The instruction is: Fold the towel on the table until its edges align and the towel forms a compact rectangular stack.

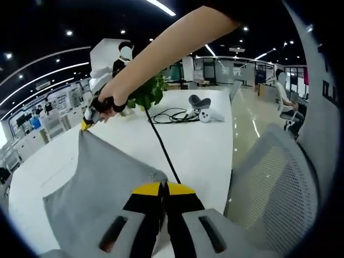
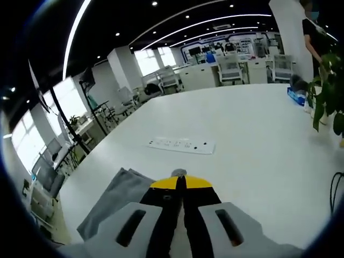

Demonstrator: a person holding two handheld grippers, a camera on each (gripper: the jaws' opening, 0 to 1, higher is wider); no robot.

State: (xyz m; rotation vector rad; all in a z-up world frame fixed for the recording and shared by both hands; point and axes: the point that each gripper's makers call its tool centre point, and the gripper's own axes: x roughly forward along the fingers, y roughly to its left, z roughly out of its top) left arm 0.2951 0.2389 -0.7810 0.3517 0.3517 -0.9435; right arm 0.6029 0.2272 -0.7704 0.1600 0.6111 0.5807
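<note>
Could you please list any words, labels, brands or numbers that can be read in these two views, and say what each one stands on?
No text can be read in either view.
Power strip on the white table: no marking can be made out, too small.
Dark marks on the wall panel at the right edge: too blurred to read.
Grey towel and both claws, left and right: no print visible.

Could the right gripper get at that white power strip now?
Probably not as things stand. The right gripper is shut on the towel, so it is busy. The way itself looks free: bare table lies between it and the power strip.
</note>
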